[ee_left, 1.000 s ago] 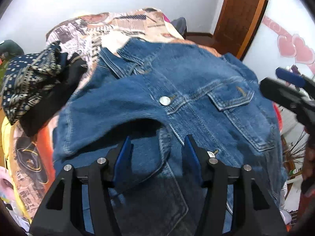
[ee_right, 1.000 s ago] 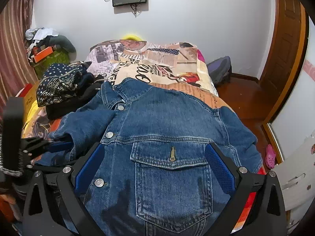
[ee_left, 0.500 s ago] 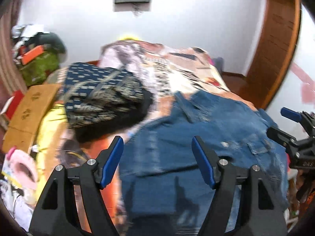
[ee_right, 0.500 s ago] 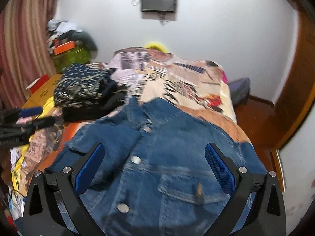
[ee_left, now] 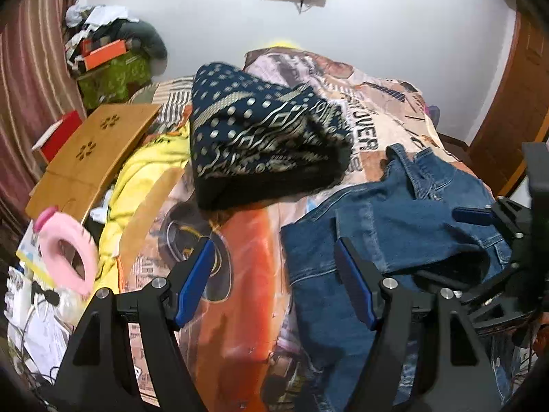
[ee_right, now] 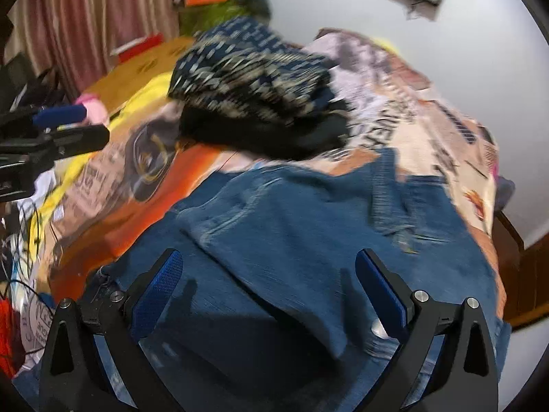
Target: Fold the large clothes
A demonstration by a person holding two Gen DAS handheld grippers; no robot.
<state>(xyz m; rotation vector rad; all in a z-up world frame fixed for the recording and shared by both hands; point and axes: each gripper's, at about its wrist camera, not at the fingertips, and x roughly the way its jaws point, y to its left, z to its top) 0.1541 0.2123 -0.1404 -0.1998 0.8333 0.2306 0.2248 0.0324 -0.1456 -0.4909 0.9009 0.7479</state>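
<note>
Left gripper (ee_left: pixel 274 281) and right gripper (ee_right: pixel 269 288), fingers spread wide and holding nothing, hover over the denim jacket (ee_left: pixel 394 226), which lies partly folded on the bed (ee_left: pixel 247 240) with a sleeve laid across its front. Beyond the jacket sits a patterned clothes pile (ee_left: pixel 264 134). Judged mid-fold; the next move calls for gripping a free jacket edge.

Printed bedspread (ee_left: pixel 374 110): large dark block letters "OVER" readable, running sideways just right of the dotted navy cloth pile (ee_left: pixel 260 127); a letter before them is partly hidden, so the full word cannot be told. Right wrist view: same lettering (ee_right: pixel 381 130) too blurred to read. Small newsprint-style print (ee_right: pixel 41 319) at the bedspread's near-left edge, well left of the pile: illegible.
</note>
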